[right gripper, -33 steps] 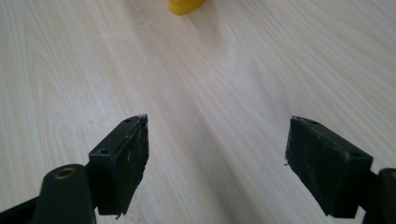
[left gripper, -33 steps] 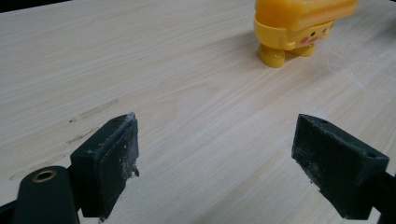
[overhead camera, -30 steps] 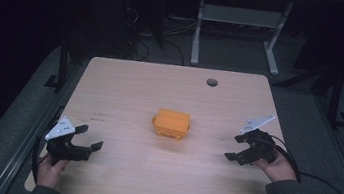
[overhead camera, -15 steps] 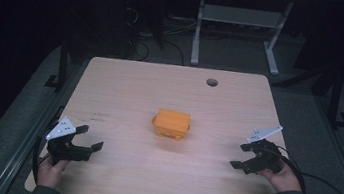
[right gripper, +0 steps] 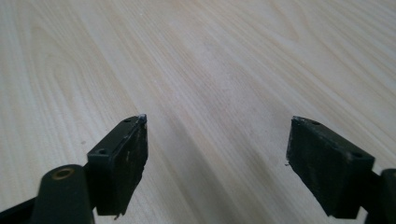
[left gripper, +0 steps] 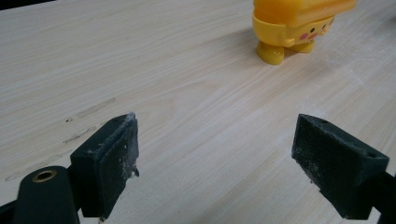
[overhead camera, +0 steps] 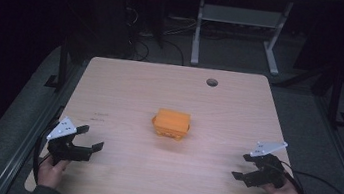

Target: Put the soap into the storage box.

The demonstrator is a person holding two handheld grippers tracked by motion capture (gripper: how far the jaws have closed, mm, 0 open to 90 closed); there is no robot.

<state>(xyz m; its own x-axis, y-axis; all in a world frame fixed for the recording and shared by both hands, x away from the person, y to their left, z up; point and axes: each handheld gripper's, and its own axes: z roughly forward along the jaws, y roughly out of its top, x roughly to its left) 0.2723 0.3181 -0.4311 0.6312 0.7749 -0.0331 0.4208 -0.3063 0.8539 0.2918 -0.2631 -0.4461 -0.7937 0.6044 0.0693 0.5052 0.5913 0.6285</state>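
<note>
An orange toy box (overhead camera: 172,124) with short feet stands near the middle of the wooden table (overhead camera: 126,86). In the left gripper view the orange toy (left gripper: 294,25) shows yellow-orange with a small face with pink cheeks, up ahead to the right. My left gripper (overhead camera: 90,138) rests at the table's front left, open, nothing between its pads (left gripper: 109,156). My right gripper (overhead camera: 244,167) sits at the front right, also open and empty, its pads (right gripper: 122,156) spread over bare wood. Both grippers are well apart from the toy.
A round cable hole (overhead camera: 212,82) lies near the table's far edge. Behind the table stands a white metal frame (overhead camera: 235,19) with cables on a dark floor. Faint pencil-like marks (left gripper: 88,109) streak the wood near the left gripper.
My right gripper has drawn back toward the table's front right edge and lowered. The left gripper and the toy have stayed where they were.
</note>
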